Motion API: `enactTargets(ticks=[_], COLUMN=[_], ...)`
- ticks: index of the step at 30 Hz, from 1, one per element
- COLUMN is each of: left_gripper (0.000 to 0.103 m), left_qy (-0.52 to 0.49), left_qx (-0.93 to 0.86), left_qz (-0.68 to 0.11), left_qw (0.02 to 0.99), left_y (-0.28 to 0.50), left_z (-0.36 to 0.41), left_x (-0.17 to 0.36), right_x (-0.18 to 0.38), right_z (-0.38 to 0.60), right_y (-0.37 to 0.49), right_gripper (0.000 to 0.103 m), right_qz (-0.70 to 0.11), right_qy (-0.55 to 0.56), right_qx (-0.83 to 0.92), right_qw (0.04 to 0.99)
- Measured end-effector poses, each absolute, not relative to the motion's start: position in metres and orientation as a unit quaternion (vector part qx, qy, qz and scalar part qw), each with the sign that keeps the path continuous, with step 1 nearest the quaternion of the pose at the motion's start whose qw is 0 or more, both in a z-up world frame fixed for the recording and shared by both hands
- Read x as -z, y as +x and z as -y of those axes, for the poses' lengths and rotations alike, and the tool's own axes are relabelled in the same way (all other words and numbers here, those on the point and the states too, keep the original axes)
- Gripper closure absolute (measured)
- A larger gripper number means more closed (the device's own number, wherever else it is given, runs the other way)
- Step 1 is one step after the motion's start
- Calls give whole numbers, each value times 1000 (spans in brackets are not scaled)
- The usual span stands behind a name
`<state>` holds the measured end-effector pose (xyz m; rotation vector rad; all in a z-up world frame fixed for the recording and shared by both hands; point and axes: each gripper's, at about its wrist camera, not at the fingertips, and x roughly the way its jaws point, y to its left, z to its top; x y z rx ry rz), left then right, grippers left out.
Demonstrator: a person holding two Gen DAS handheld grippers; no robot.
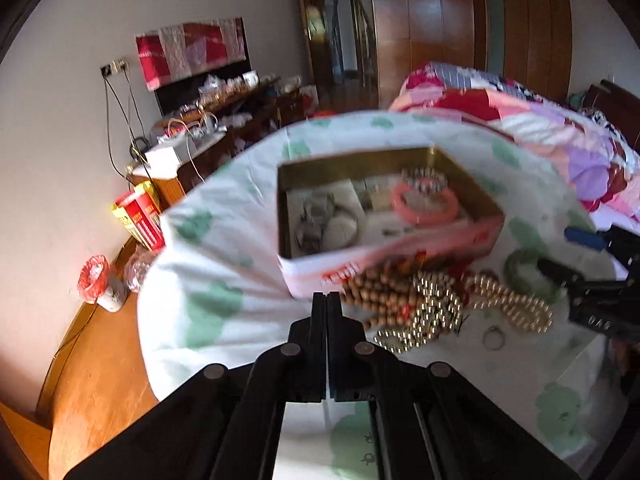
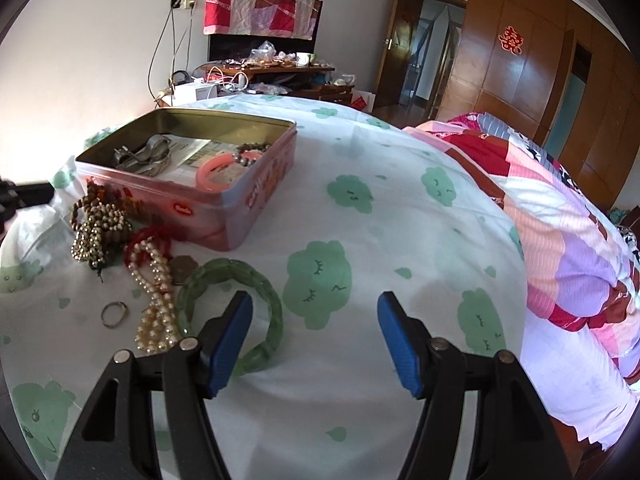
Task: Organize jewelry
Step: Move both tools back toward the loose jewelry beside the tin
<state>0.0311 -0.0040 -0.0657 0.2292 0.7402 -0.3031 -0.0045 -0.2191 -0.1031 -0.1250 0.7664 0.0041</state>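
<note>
From the left gripper (image 1: 326, 300), fingers pressed together and holding nothing, I see the tin (image 1: 384, 216) on the bed (image 1: 208, 280) with bead strings (image 1: 404, 300) heaped against its near wall. From the right gripper (image 2: 316, 324), fingers wide apart, the green bangle (image 2: 236, 312) lies just beside its left finger; it looks stiff, smooth and probably breakable, best pinched across the rim.

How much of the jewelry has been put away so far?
Partly done. The tin already holds a pink bangle and a metal watch. Nothing is in hand: the right claw is open, the left claw shut on nothing. The green bangle, pearl necklace, bead pile and ring remain on the bed.
</note>
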Motion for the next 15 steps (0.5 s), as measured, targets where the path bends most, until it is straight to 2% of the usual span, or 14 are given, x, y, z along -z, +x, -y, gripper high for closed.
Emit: enactTargets(ticks=[4, 6, 7, 8, 10, 15], left_gripper=[103, 95, 76, 50, 29, 29], left_qy=[117, 98, 85, 74, 65, 74], left_qx=[148, 148, 150, 148, 131, 129], left_qz=[-359, -375, -385, -388, -373, -366], left_qw=[914, 910, 907, 907, 916, 919], left_y=[34, 40, 44, 45, 45, 52], left_z=[5, 6, 6, 6, 7, 19], left_x=[68, 75, 79, 80, 79, 78], right_x=[103, 104, 104, 105, 105, 106], right_z=[220, 219, 218, 218, 217, 218], right_y=[-4, -4, -4, -5, -4, -4], right_gripper=[36, 36, 36, 36, 36, 36], right_qz=[-374, -375, -375, -377, -376, -376], right_qy=[-60, -61, -62, -63, -62, -56], right_qx=[-2, -3, -2, -2, -1, -2], right_qw=[926, 925, 925, 924, 924, 925])
